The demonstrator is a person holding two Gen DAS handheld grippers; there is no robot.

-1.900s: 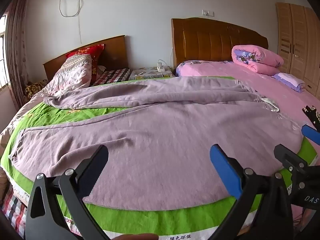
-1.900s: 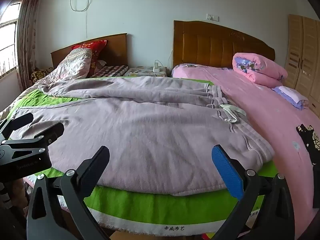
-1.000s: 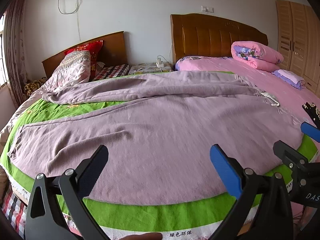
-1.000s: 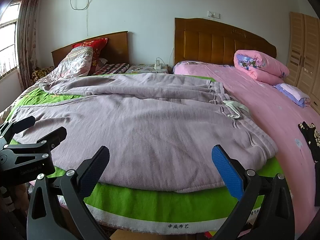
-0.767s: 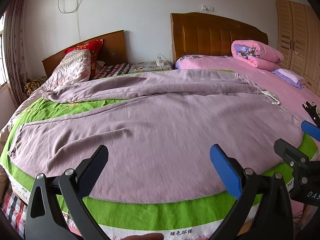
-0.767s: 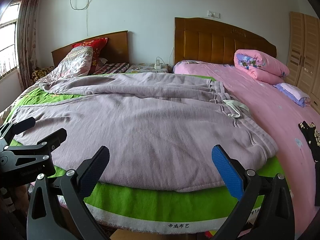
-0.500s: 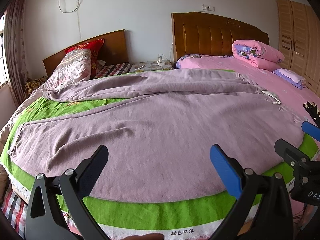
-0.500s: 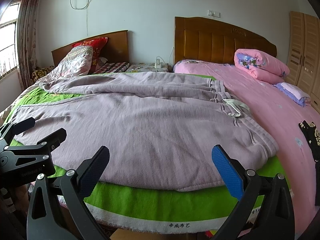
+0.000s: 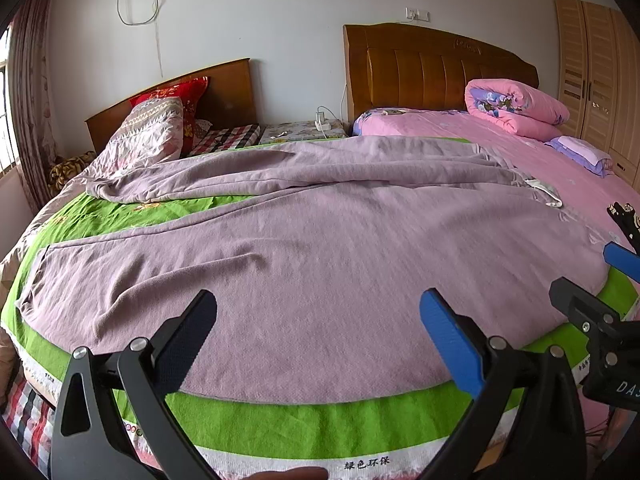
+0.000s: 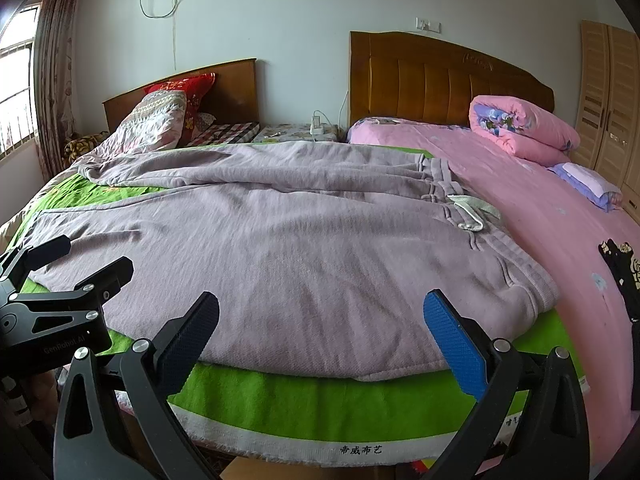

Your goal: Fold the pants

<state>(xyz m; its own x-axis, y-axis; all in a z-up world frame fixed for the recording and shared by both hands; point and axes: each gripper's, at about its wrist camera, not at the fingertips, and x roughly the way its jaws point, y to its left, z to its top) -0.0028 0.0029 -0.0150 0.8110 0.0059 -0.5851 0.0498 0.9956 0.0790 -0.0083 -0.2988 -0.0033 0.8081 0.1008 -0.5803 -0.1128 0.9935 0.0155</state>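
Pants point(image 9: 320, 240) spread flat and unfolded across green cloth point(image 9: 280, 424), waistband toward the right, legs toward the left. Left gripper point(image 9: 316, 332) and right gripper point(image 10: 320, 332) both spread wide, empty, poised over the near edge. Best to pinch the near hem at two well-separated spots, lift evenly, carry over the far leg, align seams. Pink bed point(image 10: 540, 216) beyond, wooden headboard point(image 10: 440, 80), rolled quilt point(image 10: 524, 128), wardrobe point(image 10: 608, 92) at right.
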